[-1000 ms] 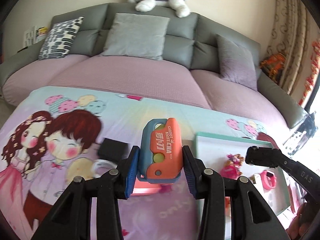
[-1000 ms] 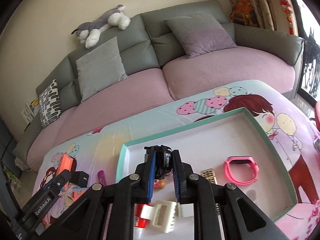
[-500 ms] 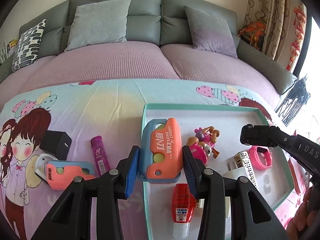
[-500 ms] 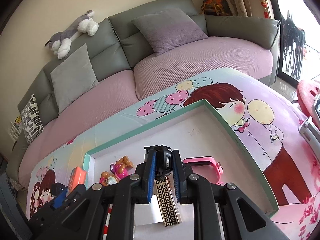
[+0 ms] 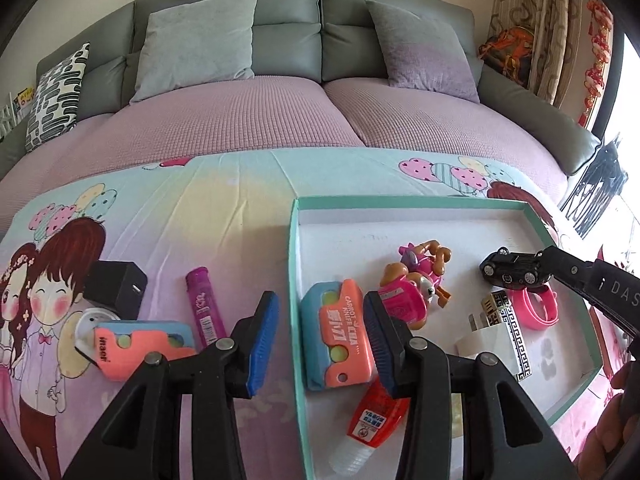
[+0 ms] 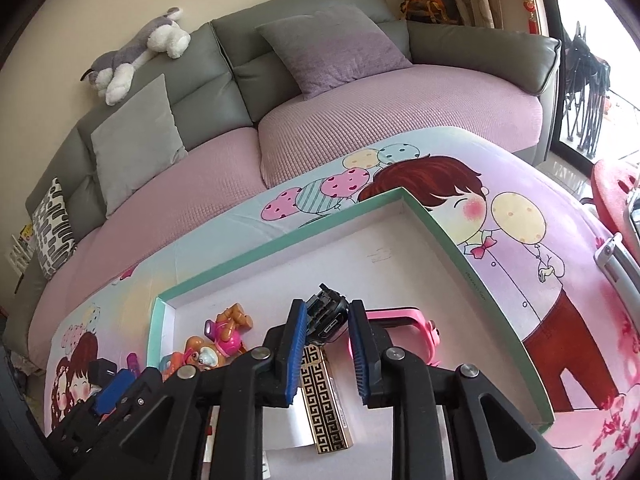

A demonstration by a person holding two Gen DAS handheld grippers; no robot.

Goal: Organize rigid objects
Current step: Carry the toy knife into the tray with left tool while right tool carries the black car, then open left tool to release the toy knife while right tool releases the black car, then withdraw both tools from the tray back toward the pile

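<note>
A cartoon-printed cloth covers the surface (image 5: 200, 220), with a grey-and-mauve sofa (image 5: 280, 128) beyond it. A shallow white tray with a teal rim (image 5: 294, 280) lies on the cloth, its left wall running up between the two pads of the left tongs (image 5: 320, 308).

The left tongs stand apart and hold nothing. The orange-and-blue carrot knife toy (image 5: 340, 340) lies flat on the tray floor beneath them. It is close against the right pad and clear of the left pad, which hangs outside the tray wall.

The right tongs (image 6: 327, 332) have just been opening a little, with the black toy car (image 6: 326, 316) between their tips. It sits against the left pad, but I cannot tell whether the right pad presses on it. Just past the tips and to their right is a pink watch (image 6: 400, 314). A gold-and-black patterned bar (image 6: 324, 396) lies under the tongs.

Ahead of the left tongs' right pad, a pink puppy figure (image 5: 420, 280) lies in the tray. A red bottle (image 5: 376, 412) is low beside that pad.

Left of the left tongs, outside the tray, are a second carrot knife toy (image 5: 136, 344), a black charger cube (image 5: 116, 284) and a purple tube (image 5: 204, 304).
</note>
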